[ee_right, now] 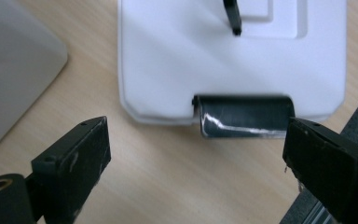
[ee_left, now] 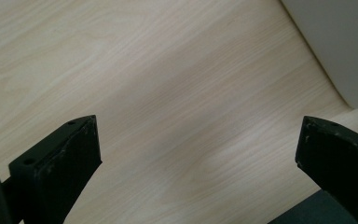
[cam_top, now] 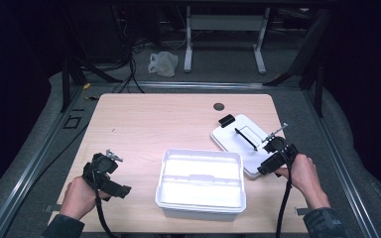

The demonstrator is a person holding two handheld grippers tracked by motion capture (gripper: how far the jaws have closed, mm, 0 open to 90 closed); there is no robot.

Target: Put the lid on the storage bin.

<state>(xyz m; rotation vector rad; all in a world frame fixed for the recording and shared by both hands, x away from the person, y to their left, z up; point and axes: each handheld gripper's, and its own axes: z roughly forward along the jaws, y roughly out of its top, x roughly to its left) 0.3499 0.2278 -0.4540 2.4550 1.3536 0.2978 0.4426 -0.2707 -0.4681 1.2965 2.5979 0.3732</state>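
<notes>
the left gripper (cam_top: 110,174) sits near the table's (cam_top: 144,124) front left corner, jaws wide apart with only bare wood between them, holding nothing. just to its right stands the open white box (cam_top: 201,181), empty as far as i can tell. the right gripper (ee_right: 196,158) hovers at the near edge of the white lid (ee_right: 177,60), which lies flat beside the box on the right; its jaws are apart too, straddling the black latch (ee_right: 244,116) without touching it. the risk i'd judge: closing on the latch alone could let it swing and the lid slip or tip out. the lid also lies close to the table's right edge, so a push could slide it off. the thin black handle (cam_top: 245,139) further along could snag a jaw.
</notes>
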